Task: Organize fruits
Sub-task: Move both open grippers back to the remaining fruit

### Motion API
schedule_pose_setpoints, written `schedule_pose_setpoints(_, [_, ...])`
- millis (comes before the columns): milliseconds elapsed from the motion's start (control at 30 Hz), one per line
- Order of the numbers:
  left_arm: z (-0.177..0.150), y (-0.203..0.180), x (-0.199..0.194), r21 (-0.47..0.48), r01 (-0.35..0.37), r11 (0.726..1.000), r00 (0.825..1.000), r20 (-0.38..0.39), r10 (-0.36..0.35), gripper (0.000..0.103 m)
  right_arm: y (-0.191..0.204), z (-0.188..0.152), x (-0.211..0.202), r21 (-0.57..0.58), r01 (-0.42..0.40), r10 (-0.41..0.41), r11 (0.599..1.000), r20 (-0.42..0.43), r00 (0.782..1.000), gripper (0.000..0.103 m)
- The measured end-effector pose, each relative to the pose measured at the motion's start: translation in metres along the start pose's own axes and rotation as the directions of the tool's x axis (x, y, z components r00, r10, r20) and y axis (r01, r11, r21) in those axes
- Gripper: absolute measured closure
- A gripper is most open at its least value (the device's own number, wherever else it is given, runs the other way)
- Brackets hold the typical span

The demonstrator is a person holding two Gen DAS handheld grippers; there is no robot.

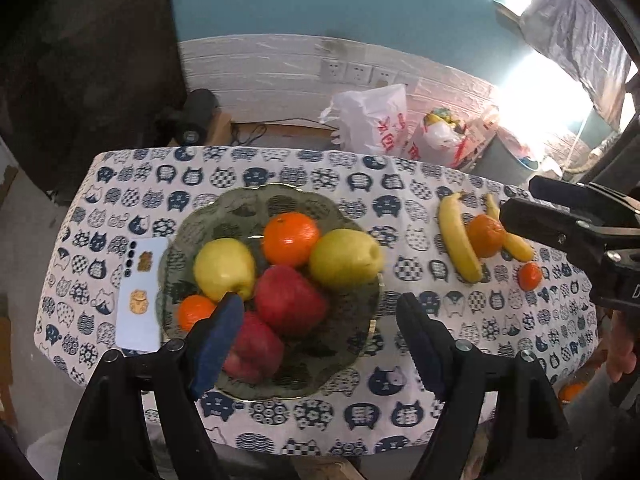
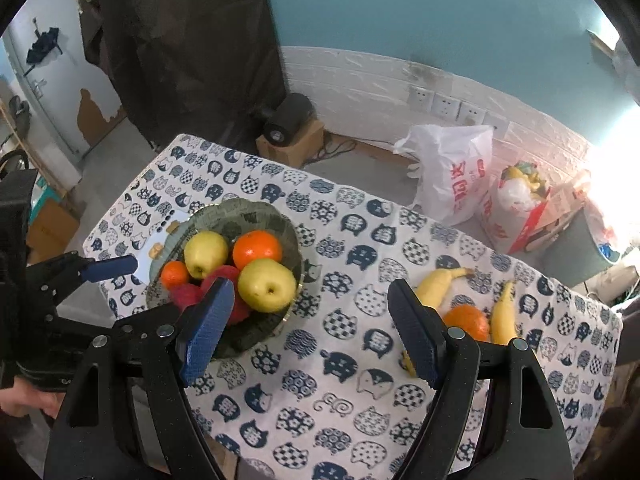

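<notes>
Both claws wide open, empty: left claw (image 1: 320,344) over bowl (image 1: 362,292) near worktop's left edge, right claw (image 2: 310,330) over bare cloth. Bananas (image 2: 434,286), orange (image 2: 466,320) loose twd right edge. Banana soft, bruises; grip mid-body, gently. Orange round, may roll.

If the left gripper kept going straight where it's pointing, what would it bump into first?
Probably the red apples in the green bowl: they sit between the open left gripper fingers. Depth is hard to judge.
</notes>
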State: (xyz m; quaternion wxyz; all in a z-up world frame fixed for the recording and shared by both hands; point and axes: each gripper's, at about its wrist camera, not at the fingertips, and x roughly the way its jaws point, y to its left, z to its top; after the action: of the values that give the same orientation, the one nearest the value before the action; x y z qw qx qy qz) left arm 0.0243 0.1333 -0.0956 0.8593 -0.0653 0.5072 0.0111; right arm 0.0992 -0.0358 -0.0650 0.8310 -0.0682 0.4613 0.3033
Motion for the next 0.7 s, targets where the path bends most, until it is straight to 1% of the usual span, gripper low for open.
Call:
schedule_pose_setpoints(67, [0.002, -0.008, -0.001, 0.011, 0.015, 1.0, 1.0, 0.002, -0.015, 0.023, -0.011, -0.004, -0.004, 0.017, 0.008, -0.008, 1.0, -0.001, 1.0, 0.023])
schedule_pose_setpoints(333, [0.01, -0.05, 0.004, 0.086, 0.03, 0.996, 1.0, -0.001, -0.03, 0.023, -0.052, -0.021, -0.02, 0.079, 0.046, -0.046, 0.996, 0.002, 0.999, 0.023])
schedule_pose_setpoints(533, [0.014, -0.078, 0.012, 0.135, 0.035, 0.99, 0.999, -0.008, -0.035, 0.023, -0.078, -0.036, -0.031, 0.088, 0.101, -0.102, 0.991, 0.003, 0.995, 0.023])
schedule_pose_setpoints(700, [0.019, -0.101, 0.021, 0.166, 0.056, 0.984, 0.998, -0.033, -0.051, 0.023, -0.1, -0.049, -0.039, 0.121, 0.121, -0.122, 0.985, 0.002, 0.993, 0.023])
